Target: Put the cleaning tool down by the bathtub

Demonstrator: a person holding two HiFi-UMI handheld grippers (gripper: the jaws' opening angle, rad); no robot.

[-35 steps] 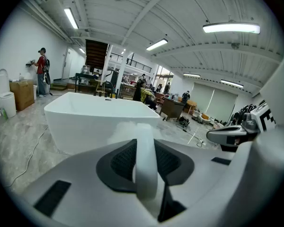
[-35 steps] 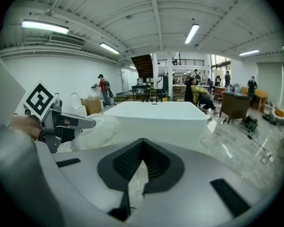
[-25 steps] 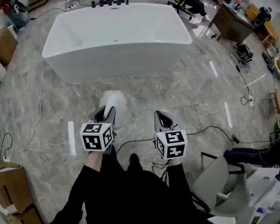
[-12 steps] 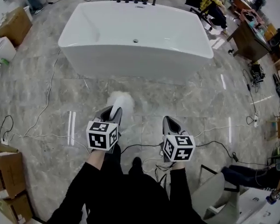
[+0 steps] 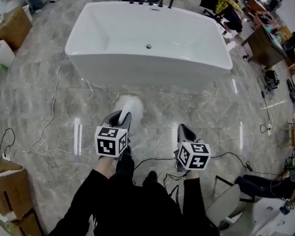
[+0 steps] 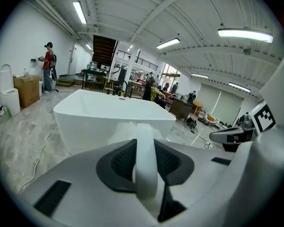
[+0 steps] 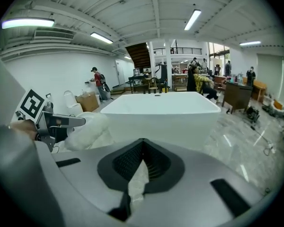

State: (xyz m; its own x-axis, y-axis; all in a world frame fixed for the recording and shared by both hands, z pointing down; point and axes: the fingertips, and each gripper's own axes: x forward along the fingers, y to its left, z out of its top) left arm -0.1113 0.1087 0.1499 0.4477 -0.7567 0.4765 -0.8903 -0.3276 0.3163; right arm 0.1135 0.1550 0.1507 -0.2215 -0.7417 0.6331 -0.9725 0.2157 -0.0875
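The white bathtub [image 5: 148, 42] stands on the marble floor ahead of me, also in the left gripper view [image 6: 109, 117] and the right gripper view [image 7: 168, 111]. My left gripper [image 5: 122, 116] is shut on the cleaning tool's white handle [image 6: 146, 167]. The tool's fluffy white head [image 5: 130, 105] sticks out forward above the floor, short of the tub's near wall, and shows in the right gripper view [image 7: 89, 130]. To its right, my right gripper [image 5: 183, 130] is level with the left one, shut with nothing in it [image 7: 142, 148].
Black faucets [image 5: 150, 0] line the tub's far rim. Cables [image 5: 50, 124] trail over the floor on both sides. Cardboard boxes [image 5: 12, 28] [image 5: 10, 195] and a white toilet [image 5: 1, 52] are at left. A chair [image 5: 231, 200] and desks [image 5: 263, 45] are at right.
I have come closer to the bathtub, and it has moved toward the middle of the head view. Both grippers have kept their pose, the left still holding the tool.
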